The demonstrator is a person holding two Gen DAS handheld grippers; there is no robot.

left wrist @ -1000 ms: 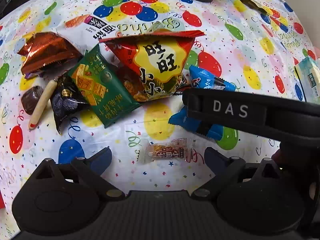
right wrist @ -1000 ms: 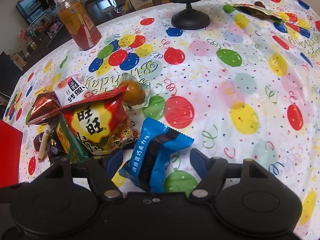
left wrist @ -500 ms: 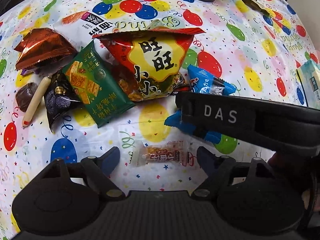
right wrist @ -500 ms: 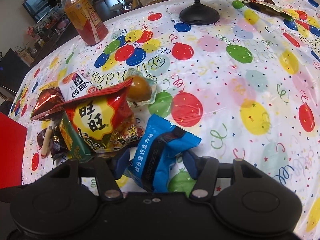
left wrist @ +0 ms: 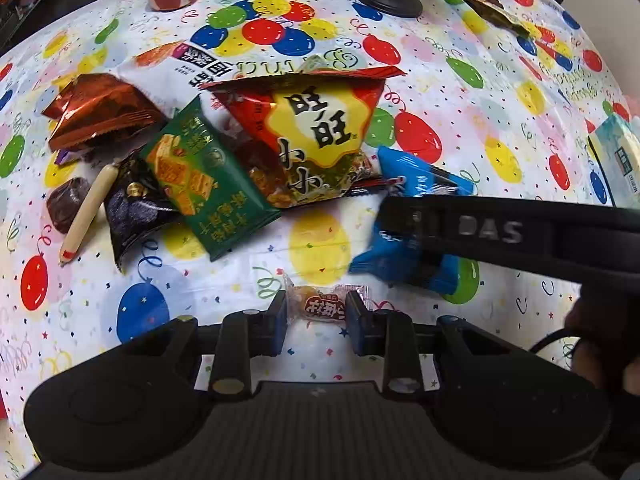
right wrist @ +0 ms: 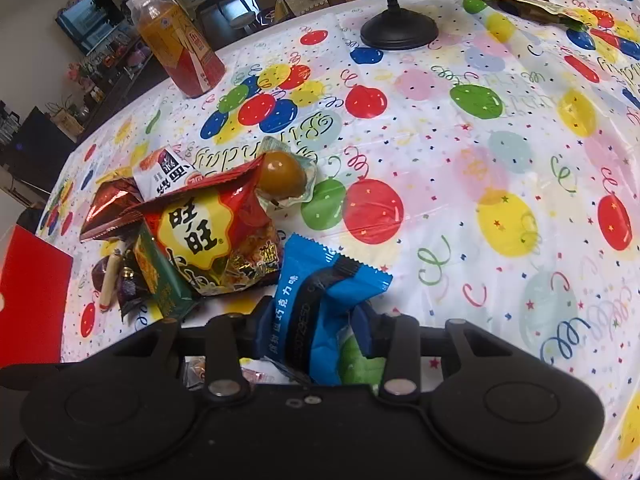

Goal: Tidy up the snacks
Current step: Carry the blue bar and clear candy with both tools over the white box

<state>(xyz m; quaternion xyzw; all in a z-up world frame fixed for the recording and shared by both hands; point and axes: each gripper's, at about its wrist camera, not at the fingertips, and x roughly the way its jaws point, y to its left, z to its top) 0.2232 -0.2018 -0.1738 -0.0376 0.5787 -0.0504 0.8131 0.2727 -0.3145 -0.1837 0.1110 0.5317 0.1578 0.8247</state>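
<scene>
A small candy in a clear wrapper (left wrist: 326, 304) lies on the balloon-print tablecloth (left wrist: 500, 92). My left gripper (left wrist: 316, 326) points down over it, and its closing jaws press on the wrapper from both sides. A blue packet with a black band (right wrist: 320, 280) is pinched and crumpled between the closing jaws of my right gripper (right wrist: 316, 328). In the left wrist view the same blue packet (left wrist: 400, 256) shows under the black body of the right gripper (left wrist: 500, 232). A pile of snacks lies just left of it.
The pile holds a red and yellow bag (left wrist: 316, 128), a green cracker packet (left wrist: 204, 184), a brown foil bag (left wrist: 96, 110), a white packet (left wrist: 192, 64) and a wrapped brown egg (right wrist: 282, 174). Behind stand a drink bottle (right wrist: 176, 44) and a globe base (right wrist: 400, 30). A red sheet (right wrist: 28, 292) lies at the left.
Both pairs of jaws have closed in from wide apart. The left now grips the small candy; the right squeezes the blue packet, which has buckled. Neither hand has shifted much.
</scene>
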